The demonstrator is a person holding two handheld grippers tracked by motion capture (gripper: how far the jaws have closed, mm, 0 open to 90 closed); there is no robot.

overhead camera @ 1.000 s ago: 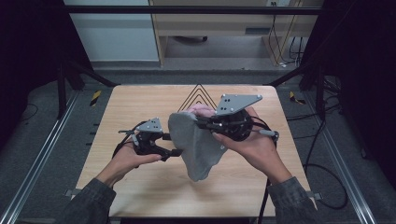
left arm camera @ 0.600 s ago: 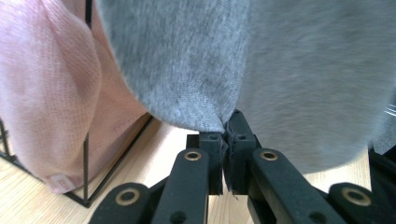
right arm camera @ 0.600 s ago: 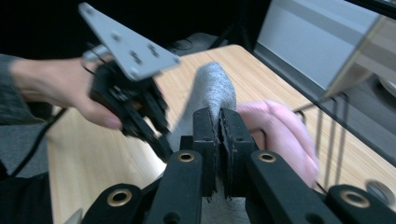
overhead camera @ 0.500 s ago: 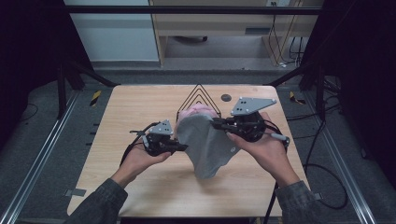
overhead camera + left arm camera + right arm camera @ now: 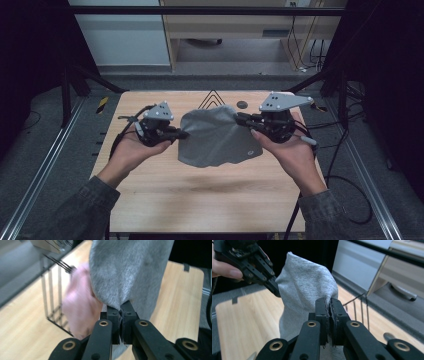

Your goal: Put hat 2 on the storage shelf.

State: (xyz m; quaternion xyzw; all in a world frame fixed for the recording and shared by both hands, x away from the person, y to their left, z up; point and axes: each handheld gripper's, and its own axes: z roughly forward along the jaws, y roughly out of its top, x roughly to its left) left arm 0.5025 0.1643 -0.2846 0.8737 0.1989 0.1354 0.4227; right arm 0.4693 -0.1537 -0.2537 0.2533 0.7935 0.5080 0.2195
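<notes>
grey cloth (image 5: 216,136) now stretched wider — left gripper (image 5: 181,134) and right gripper (image 5: 239,119) jaws each clamp an edge.

Grey cloth (image 5: 216,137); pink cloth (image 5: 80,307); black wire rack (image 5: 212,99); light wood-grain table (image 5: 200,195); black grippers, grey top plates.

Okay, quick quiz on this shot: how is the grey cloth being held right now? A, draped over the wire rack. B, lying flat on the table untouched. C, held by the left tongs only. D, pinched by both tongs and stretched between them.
D: the left tongs and right tongs each clamp an edge of the grey cloth, which hangs spread between them above the table.
</notes>
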